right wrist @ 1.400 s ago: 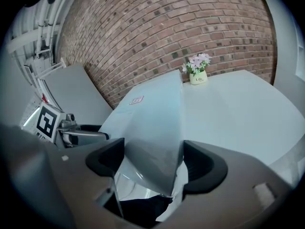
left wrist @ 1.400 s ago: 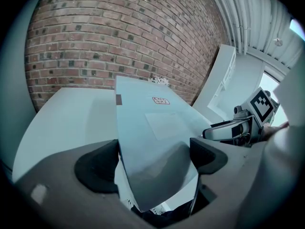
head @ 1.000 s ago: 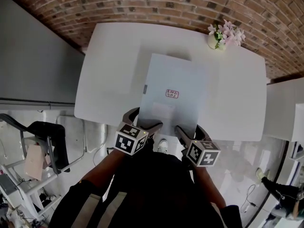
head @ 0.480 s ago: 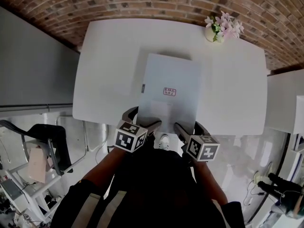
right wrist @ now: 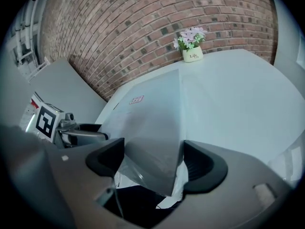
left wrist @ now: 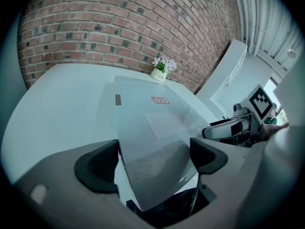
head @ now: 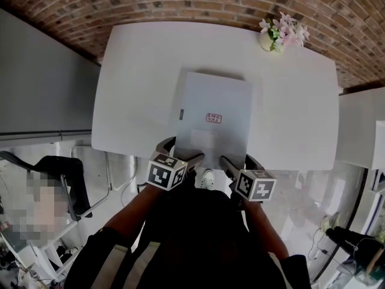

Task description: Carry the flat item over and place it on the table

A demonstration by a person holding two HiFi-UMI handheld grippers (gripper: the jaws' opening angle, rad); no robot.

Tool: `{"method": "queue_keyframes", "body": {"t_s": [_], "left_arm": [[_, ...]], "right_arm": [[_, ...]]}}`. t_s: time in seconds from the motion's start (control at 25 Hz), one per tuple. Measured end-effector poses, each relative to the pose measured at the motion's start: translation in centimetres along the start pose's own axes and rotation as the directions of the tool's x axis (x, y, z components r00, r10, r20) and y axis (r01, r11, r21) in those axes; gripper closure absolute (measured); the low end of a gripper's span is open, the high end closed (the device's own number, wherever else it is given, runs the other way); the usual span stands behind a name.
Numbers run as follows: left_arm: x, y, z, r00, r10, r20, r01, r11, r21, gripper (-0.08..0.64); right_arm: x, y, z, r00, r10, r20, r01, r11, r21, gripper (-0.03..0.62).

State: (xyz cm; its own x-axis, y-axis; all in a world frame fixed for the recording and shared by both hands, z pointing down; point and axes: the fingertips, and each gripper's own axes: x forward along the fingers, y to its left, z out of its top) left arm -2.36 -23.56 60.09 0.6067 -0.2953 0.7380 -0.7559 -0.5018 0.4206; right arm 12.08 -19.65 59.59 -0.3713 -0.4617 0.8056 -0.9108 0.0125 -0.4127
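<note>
The flat item [head: 213,116] is a pale translucent sleeve with a small red label. It lies lengthwise over the white table [head: 132,89], and its near end sticks out past the table's front edge. My left gripper [head: 180,150] is at the sleeve's near left corner and my right gripper [head: 239,160] is at its near right corner. In the left gripper view the sleeve [left wrist: 152,123] runs between wide-apart jaws of the left gripper [left wrist: 152,159], which is open. In the right gripper view the sleeve [right wrist: 152,123] does the same in the open right gripper [right wrist: 153,159].
A small pot of pink flowers [head: 274,38] stands at the table's far right corner. A brick wall [head: 198,5] runs behind the table. A grey panel [head: 42,83] is on the left, a second white surface [head: 361,137] is on the right, and a dark chair [head: 60,173] is at the lower left.
The sleeve's far end has settled slightly nearer over the tabletop. Both grippers stay at its near corners by the table's front edge.
</note>
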Motion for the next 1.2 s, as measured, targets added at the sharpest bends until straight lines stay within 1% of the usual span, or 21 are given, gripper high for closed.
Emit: {"method": "queue_keyframes", "body": {"t_s": [0.44,0.68,0.8,1.04,1.2], "left_arm": [[0.8,0.5,-1.6,0.999,0.015,-0.035,-0.014,0.999,0.028,0.078],[1.5,1.2,-2.3,0.998,0.036,-0.047,-0.033,0.997,0.065,0.081],[1.6,1.4,-2.5,0.998,0.048,-0.045,-0.044,0.996,0.078,0.081],[1.6,1.7,-2.3,0.999,0.042,-0.026,-0.04,0.996,0.082,0.081],[1.4,1.7,-2.3,0.999,0.043,-0.024,-0.04,0.994,0.097,0.086]], "right_arm": [[1.1,-0.4,-1.4,0.999,-0.017,-0.035,0.016,1.0,-0.023,0.202],[2.1,-0.8,-2.2,0.998,-0.022,-0.058,0.02,0.999,-0.028,0.202],[2.3,-1.0,-2.4,0.998,-0.026,-0.061,0.024,0.999,-0.032,0.202],[2.5,-0.9,-2.3,0.998,-0.025,-0.051,0.023,0.999,-0.028,0.201],[2.5,-0.9,-2.2,0.998,-0.025,-0.053,0.024,0.999,-0.031,0.199]]}}
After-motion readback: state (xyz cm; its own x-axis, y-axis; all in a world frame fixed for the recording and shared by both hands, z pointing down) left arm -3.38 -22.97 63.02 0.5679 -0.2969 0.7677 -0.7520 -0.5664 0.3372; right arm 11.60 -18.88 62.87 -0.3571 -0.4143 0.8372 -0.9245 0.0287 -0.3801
